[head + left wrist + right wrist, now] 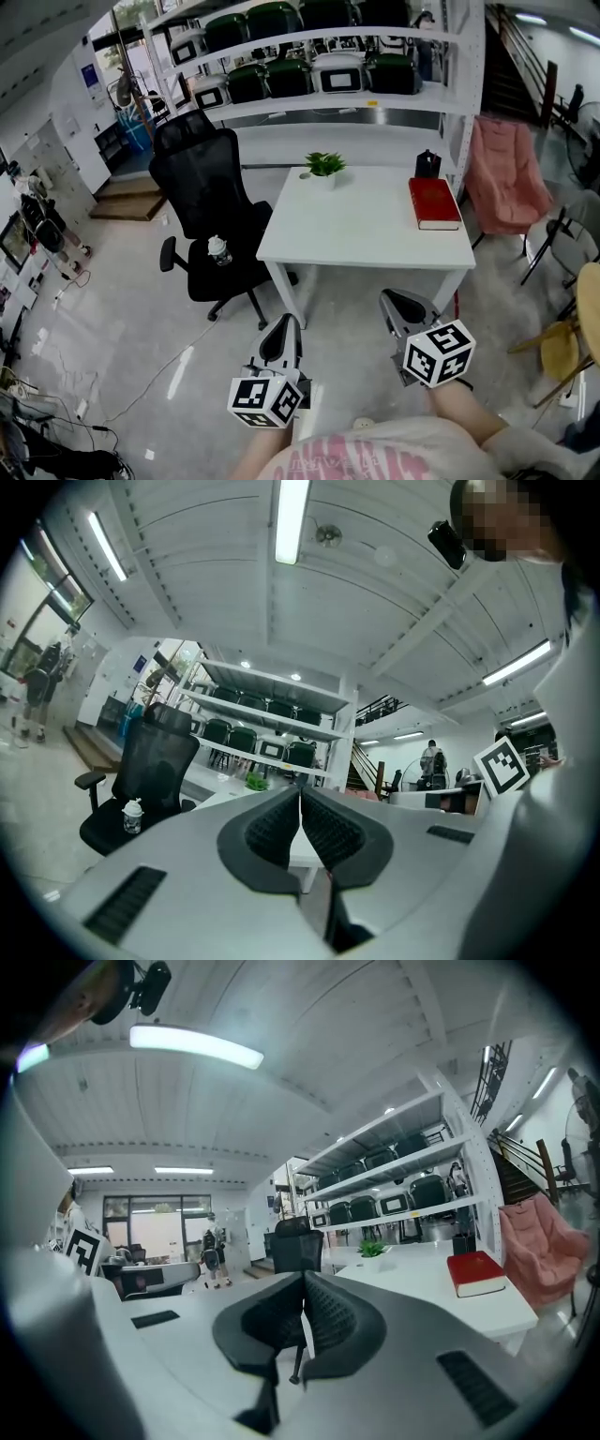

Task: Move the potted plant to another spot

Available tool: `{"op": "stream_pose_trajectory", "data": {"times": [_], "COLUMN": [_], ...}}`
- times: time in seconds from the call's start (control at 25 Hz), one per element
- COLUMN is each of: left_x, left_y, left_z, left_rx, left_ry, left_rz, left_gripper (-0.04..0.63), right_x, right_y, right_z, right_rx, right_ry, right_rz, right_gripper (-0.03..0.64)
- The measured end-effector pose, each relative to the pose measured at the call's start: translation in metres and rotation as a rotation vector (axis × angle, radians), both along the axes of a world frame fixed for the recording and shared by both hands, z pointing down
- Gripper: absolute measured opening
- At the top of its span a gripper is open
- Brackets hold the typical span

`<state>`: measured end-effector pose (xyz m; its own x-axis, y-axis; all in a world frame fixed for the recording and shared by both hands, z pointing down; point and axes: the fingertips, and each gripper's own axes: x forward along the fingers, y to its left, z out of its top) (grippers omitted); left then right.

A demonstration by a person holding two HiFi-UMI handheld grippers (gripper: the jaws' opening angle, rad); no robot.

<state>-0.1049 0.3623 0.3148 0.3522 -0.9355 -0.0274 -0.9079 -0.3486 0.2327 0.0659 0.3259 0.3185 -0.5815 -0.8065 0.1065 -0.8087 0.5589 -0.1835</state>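
Observation:
The small green potted plant in a white pot stands at the far left corner of the white table. Both grippers hang short of the table's near edge, well away from the plant. In the head view my left gripper is at the lower middle and my right gripper is to its right. The left gripper view has the plant far off, above jaws that meet with nothing between them. The right gripper view likewise has the plant in the distance and that gripper shut and empty.
A red book and a small black object lie on the table's right side. A black office chair with a bottle on its seat stands left of the table. A pink chair is at the right, shelving behind.

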Motion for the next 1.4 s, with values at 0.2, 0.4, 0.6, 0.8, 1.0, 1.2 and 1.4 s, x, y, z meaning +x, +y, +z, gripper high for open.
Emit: {"op": "stream_pose_trajectory", "data": {"times": [0.2,0.4,0.6,0.8,1.0,1.2,1.4], "left_x": [0.009,0.009,0.017,0.021,0.027,0.031,0.032], "left_y": [-0.035,-0.064,-0.088,-0.111,-0.12,-0.125,-0.144], "left_z": [0.002,0.0,0.004,0.006,0.018,0.046,0.056], "left_rx": [-0.002,-0.003,-0.012,-0.016,-0.02,-0.075,-0.113], "left_ry": [-0.009,-0.017,-0.017,-0.013,-0.013,-0.016,-0.024], "left_rz": [-0.001,-0.003,0.003,-0.006,-0.003,0.003,0.024], "left_gripper": [0.026,0.027,0.026,0.026,0.028,0.027,0.026], "right_x": [0.011,0.016,0.022,0.028,0.038,0.046,0.046], "right_y": [-0.04,-0.071,-0.095,-0.118,-0.131,-0.139,-0.153], "right_z": [-0.008,-0.011,-0.008,-0.004,0.009,0.033,0.05], "right_rx": [0.021,0.023,0.024,0.011,0.003,-0.039,-0.086], "right_ry": [-0.019,-0.036,-0.061,-0.045,-0.046,-0.045,-0.038], "right_rz": [0.002,0.004,-0.01,-0.01,-0.001,0.017,0.031], "right_gripper": [0.014,0.014,0.014,0.014,0.014,0.014,0.014]}}
